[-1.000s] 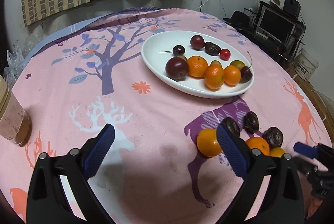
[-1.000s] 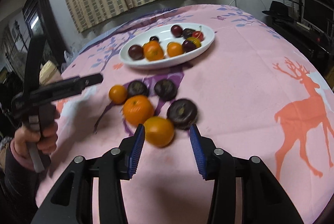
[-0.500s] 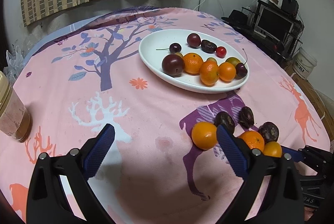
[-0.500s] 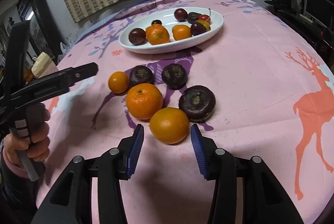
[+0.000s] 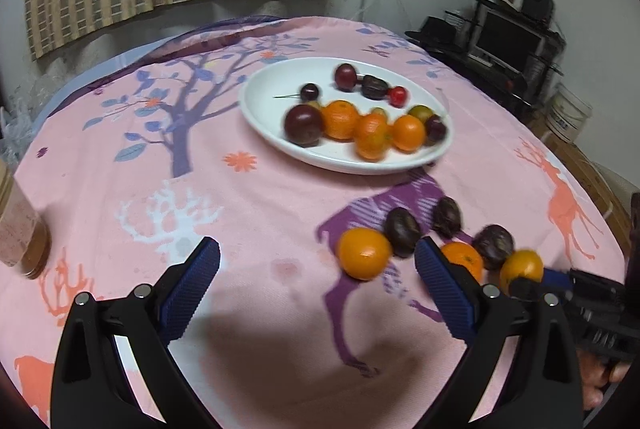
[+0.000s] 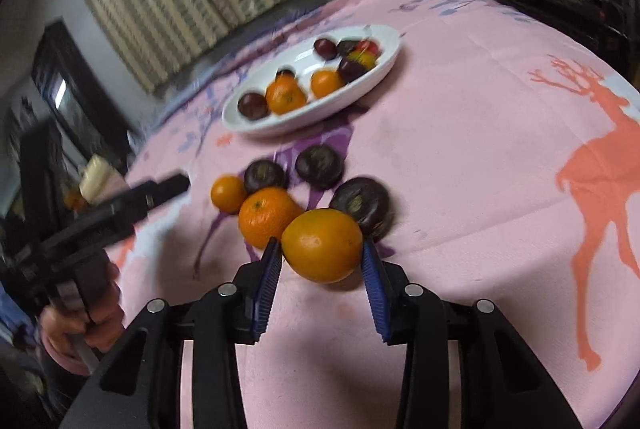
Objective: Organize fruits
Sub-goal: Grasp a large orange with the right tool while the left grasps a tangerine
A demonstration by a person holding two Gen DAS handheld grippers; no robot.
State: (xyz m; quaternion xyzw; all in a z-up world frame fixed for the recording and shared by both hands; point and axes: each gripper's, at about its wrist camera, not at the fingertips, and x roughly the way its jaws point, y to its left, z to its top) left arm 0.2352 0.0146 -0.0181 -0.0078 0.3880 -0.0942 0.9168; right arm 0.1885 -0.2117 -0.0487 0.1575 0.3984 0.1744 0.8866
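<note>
A white oval plate [image 5: 272, 125] [image 6: 240, 121] at the far side of the pink tablecloth holds oranges, dark plums and cherries. Loose fruit lies nearer: a small orange [image 5: 364, 259] [image 6: 228, 193], a mandarin [image 6: 268, 217] and three dark wrinkled fruits [image 6: 320, 165]. My right gripper [image 6: 320, 247] has its jaws closing on a smooth orange [image 6: 322, 245] [image 5: 520, 269], and both blue pads touch its sides. My left gripper [image 5: 316, 249] stands wide open above the cloth with nothing between its fingers; the small orange lies just beyond its right finger.
A brown jar [image 5: 20, 241] stands at the table's left edge. A striped curtain hangs behind the table. Shelves with a screen [image 5: 508, 45] and a white bucket stand off to the right. A hand holds the left gripper [image 6: 160, 189] left of the loose fruit.
The right gripper has slid forward around the smooth orange, rolled slightly and narrowed its jaws onto it. The left gripper has barely shifted and stays wide open.
</note>
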